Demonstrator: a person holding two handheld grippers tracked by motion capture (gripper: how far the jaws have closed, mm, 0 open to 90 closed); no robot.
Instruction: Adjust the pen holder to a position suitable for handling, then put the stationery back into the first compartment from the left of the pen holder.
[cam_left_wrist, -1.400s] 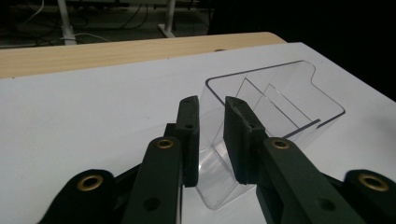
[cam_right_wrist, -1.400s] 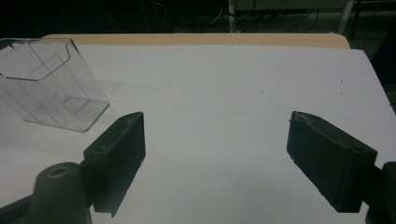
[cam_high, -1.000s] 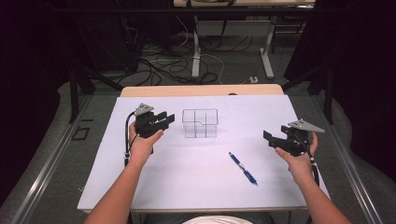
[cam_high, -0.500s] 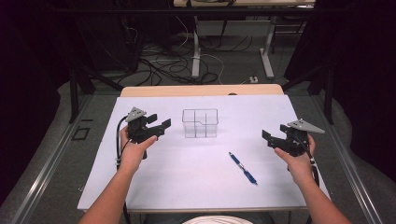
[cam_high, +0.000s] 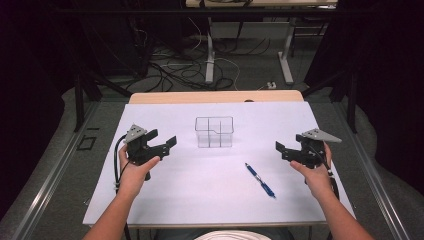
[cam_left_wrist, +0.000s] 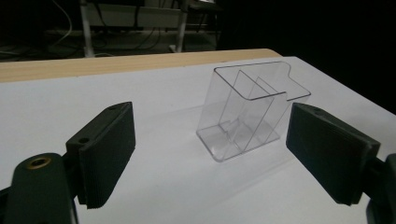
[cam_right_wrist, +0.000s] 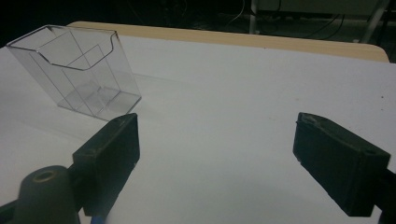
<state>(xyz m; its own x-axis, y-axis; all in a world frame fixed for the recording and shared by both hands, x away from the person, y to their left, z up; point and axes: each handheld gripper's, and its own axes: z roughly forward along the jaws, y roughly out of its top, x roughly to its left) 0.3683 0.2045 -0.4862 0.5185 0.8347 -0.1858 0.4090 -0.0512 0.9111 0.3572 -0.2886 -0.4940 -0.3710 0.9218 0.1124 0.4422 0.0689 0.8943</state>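
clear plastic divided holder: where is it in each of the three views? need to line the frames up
High view: the clear plastic divided holder stands mid-table, toward the far edge, between the two grippers.
Left gripper view: right of centre, between the open jaws.
Right gripper view: upper left, above the left jaw.
Shared landmark: the bare wooden strip of table past the white sheet's far edge, behind the holder in all three.

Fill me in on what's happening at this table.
A person sits at a white table, holding a two-jaw gripper in each hand. The left gripper and the right gripper both hang open above the table, holding nothing. Between them stands a clear plastic divided holder, empty and untouched. A blue pen lies on the table, nearer the right gripper.
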